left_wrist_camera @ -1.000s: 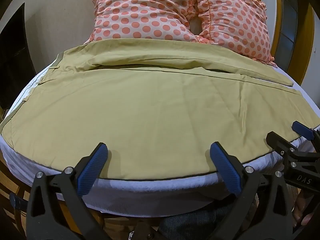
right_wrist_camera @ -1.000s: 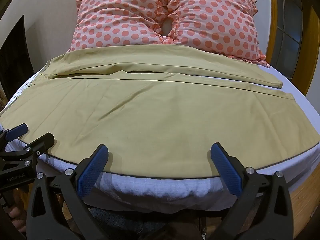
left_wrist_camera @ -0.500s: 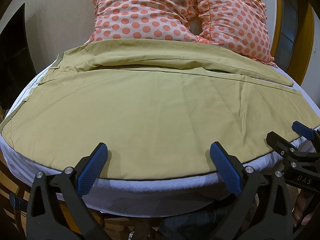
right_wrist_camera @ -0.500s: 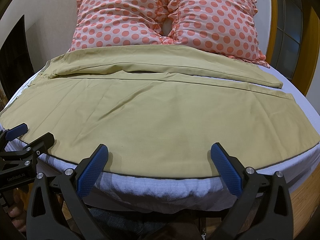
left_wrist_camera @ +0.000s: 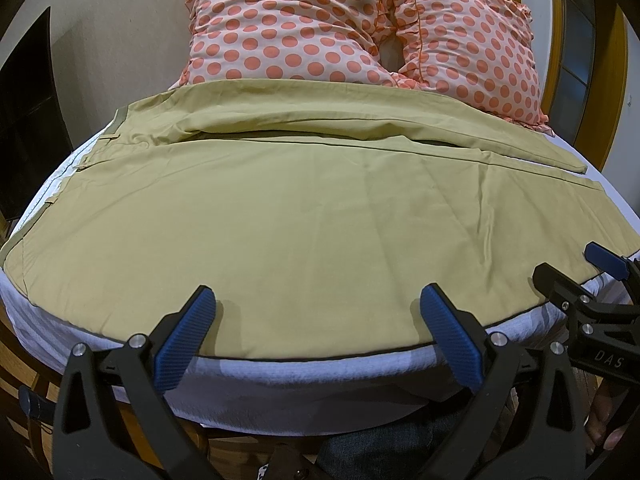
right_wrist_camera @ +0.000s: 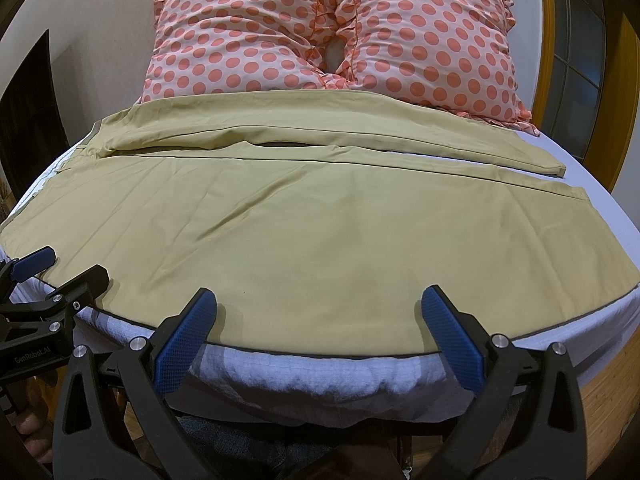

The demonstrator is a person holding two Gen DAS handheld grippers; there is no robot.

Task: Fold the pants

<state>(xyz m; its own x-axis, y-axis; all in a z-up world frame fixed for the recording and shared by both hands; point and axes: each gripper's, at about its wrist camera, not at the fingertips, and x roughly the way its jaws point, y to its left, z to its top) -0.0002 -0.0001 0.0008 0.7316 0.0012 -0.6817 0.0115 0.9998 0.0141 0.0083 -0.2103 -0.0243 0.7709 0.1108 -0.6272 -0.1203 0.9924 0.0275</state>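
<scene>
The khaki pants [left_wrist_camera: 320,216] lie flat across the bed [left_wrist_camera: 280,376], long axis left to right, waistband left, leg hems right. Two polka-dot pillows [right_wrist_camera: 320,32] sit at the far end against a pale wall. Both tools hover at the near edge: the left tool [left_wrist_camera: 318,312] wide open, holding nothing; the right tool [right_wrist_camera: 320,312] equally spread, empty.
</scene>
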